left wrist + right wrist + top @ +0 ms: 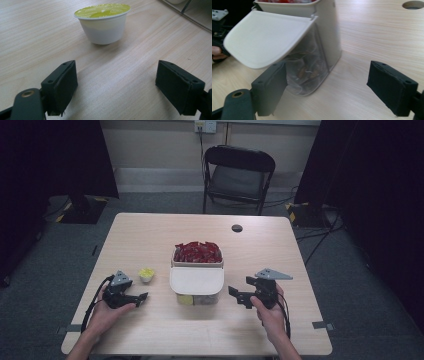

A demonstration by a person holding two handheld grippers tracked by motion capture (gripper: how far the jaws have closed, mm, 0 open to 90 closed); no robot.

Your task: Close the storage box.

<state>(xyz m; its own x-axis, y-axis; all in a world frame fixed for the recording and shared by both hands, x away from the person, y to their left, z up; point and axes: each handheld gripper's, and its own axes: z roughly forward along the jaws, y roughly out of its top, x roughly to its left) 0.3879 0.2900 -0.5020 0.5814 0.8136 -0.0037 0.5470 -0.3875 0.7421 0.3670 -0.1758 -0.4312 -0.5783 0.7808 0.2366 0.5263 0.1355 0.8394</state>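
Position of the small white plastic cup with a yellow-green foil lid (103, 23): upright on the pale wooden desk (150, 335), directly ahead of the left tool (141, 299), apart from it and centred on the gap between its jaws. That tool is released, jaws spread wide with nothing between them. The cup (146, 274) stands left of the beige two-tier dispenser box with a lifted flap (196, 279), whose top tray holds red sachets (198, 252). The right tool (328, 90), likewise released and empty, faces the dispenser's clear lower front from the other side. Being round, the cup offers no preferred grasp axis; the left hand (107, 315) is clearly the nearer, so a short straight advance would probably bracket the cup.
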